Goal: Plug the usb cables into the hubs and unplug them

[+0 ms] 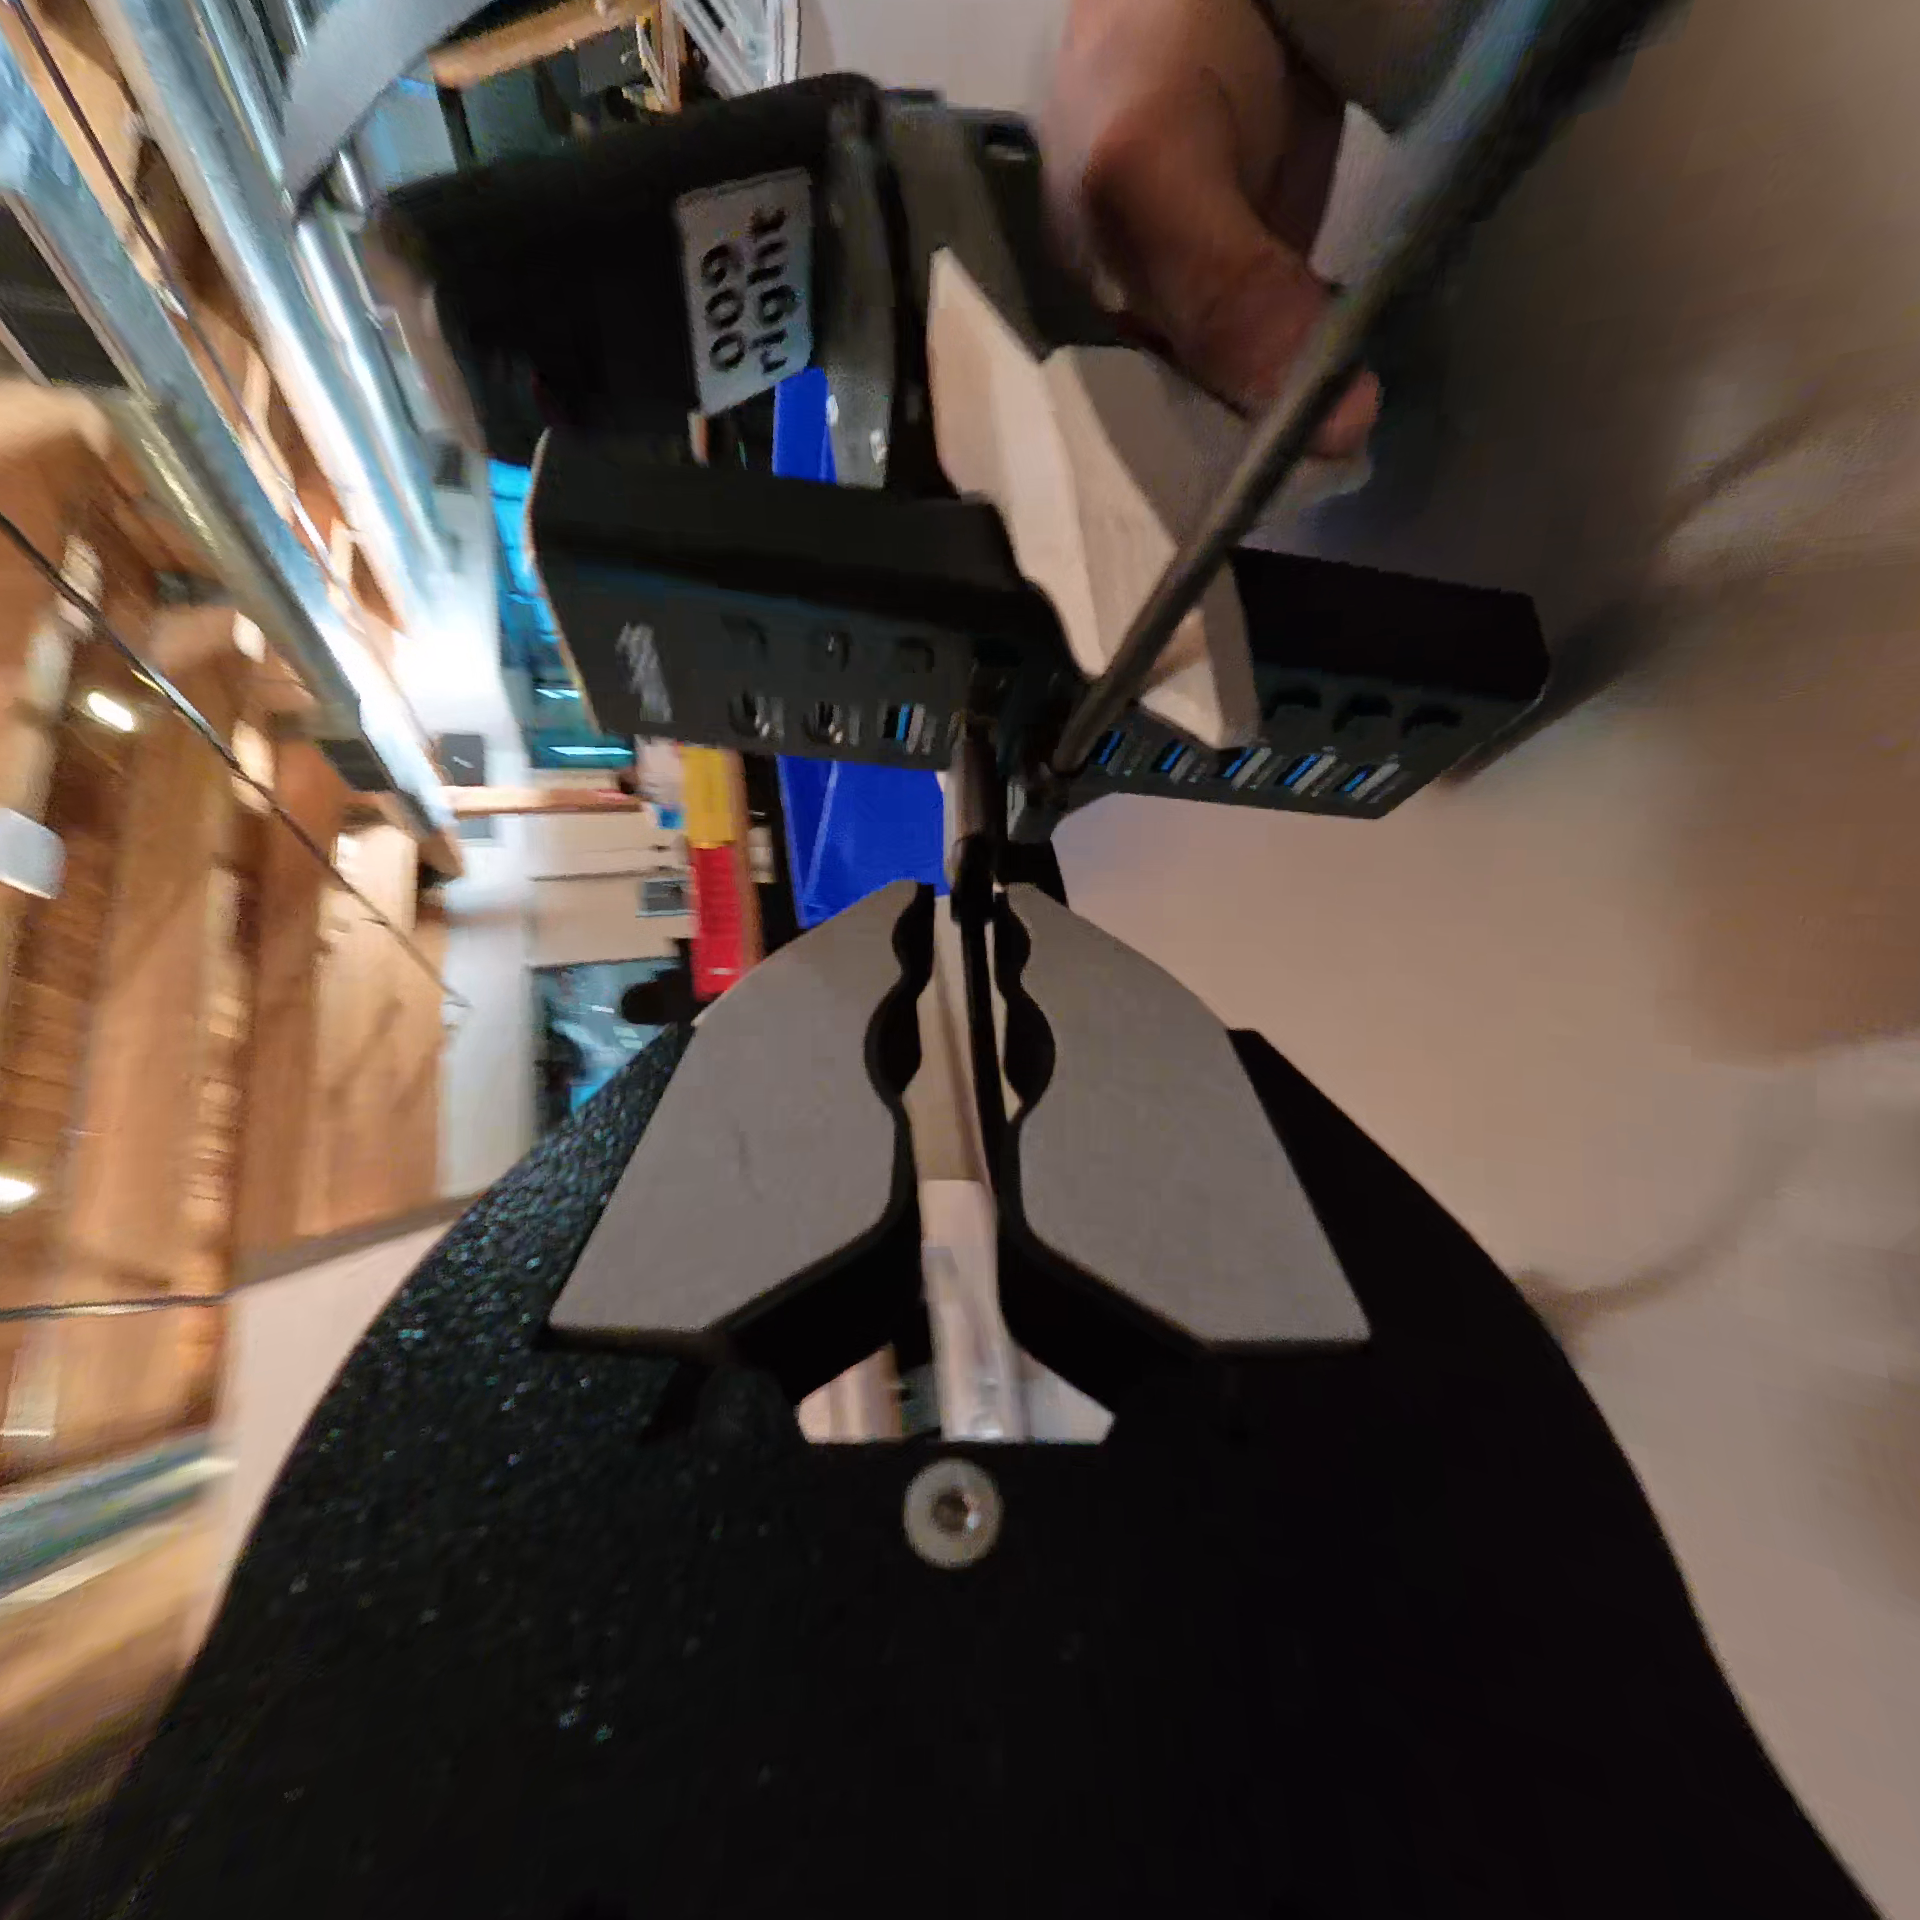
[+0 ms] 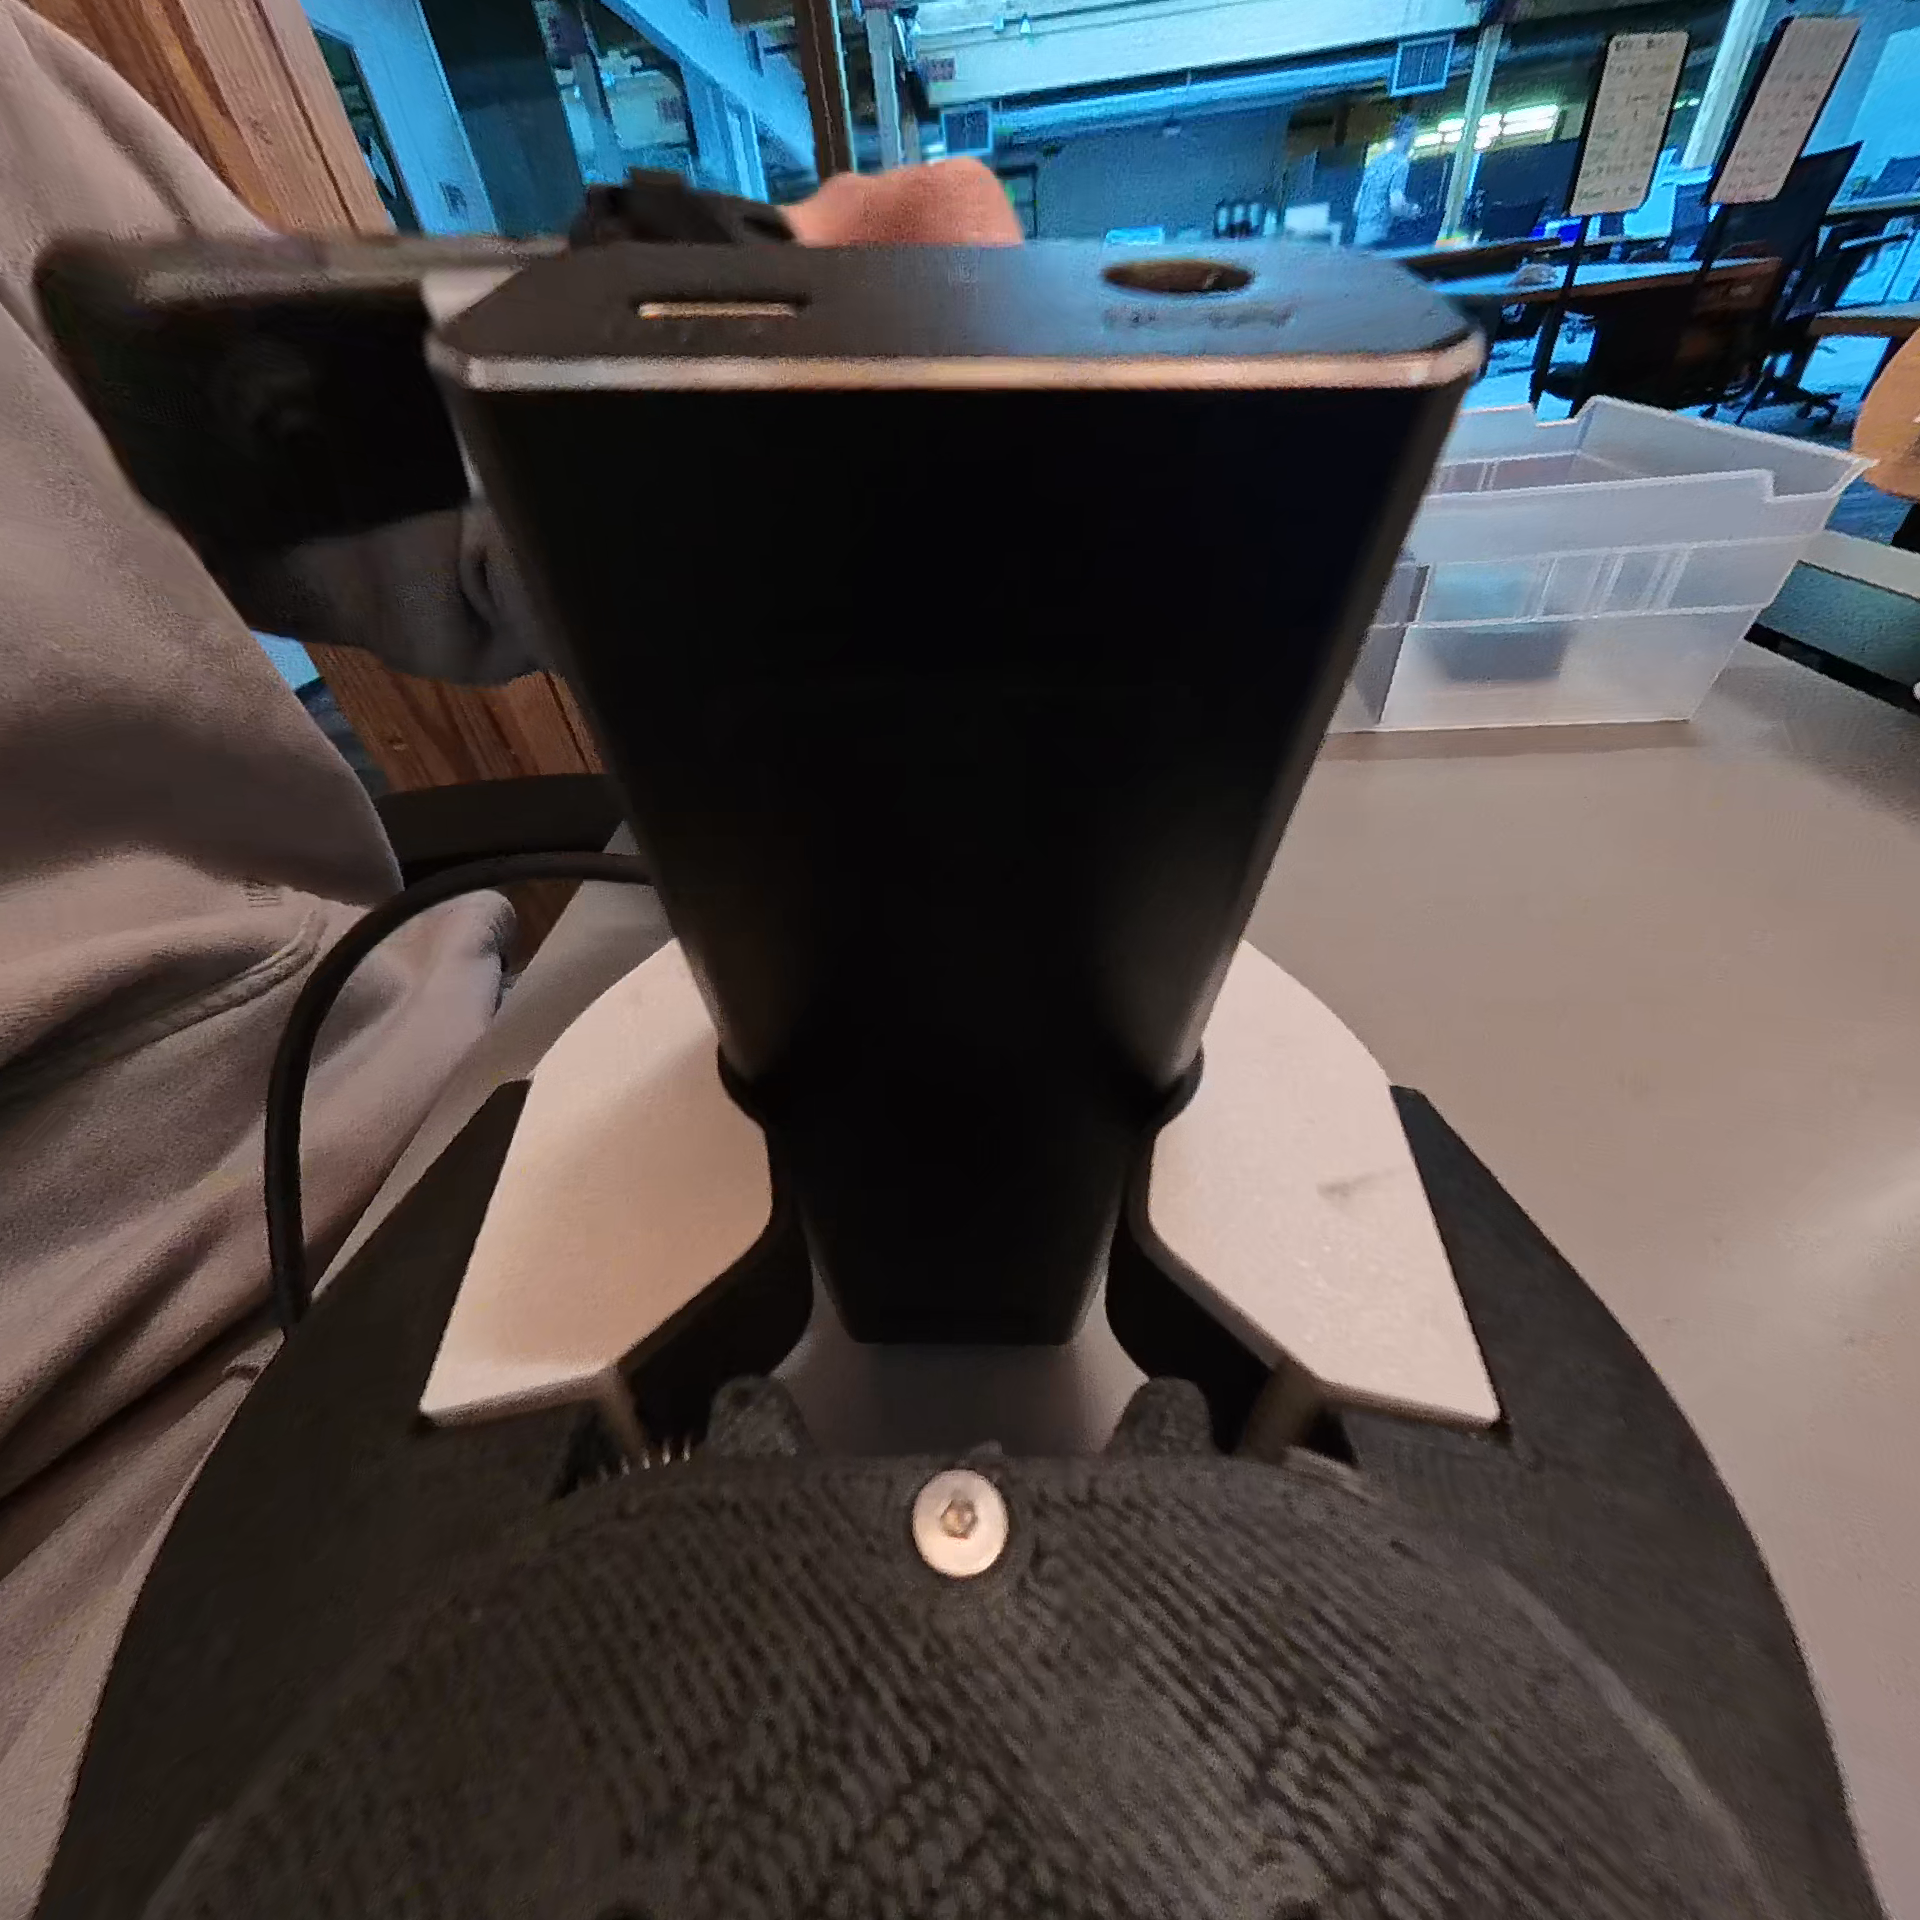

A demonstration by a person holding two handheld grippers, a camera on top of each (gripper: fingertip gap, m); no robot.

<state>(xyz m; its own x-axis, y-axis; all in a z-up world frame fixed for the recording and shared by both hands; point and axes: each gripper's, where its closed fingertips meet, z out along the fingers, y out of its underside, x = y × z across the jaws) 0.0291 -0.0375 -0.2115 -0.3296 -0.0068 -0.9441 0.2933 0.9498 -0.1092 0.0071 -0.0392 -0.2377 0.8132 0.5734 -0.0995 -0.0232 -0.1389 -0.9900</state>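
A long black USB hub point(image 1: 779, 675) with blue ports is held in the air by my right gripper point(image 2: 961, 1070), whose white fingers point(image 1: 1091, 520) clamp its middle. In the right wrist view the hub point(image 2: 956, 675) fills the centre and points away. My left gripper point(image 1: 961, 904) is shut on a thin black USB cable point(image 1: 977, 997), just behind the plug. The plug's metal end point(image 1: 974, 805) touches the hub's port row. How deep it sits is hidden. A second dark cable point(image 1: 1299, 416) runs diagonally to the same spot. A black cable point(image 2: 301, 1039) loops at the left.
A pale table point(image 2: 1558, 987) lies below, with a clear plastic bin point(image 2: 1558, 582) at its far right. A person's grey sleeve point(image 2: 156, 727) fills the left. A hand point(image 1: 1195, 208) holds the right tool. A blue bin point(image 1: 862, 821) and wooden shelving point(image 1: 156, 831) stand behind.
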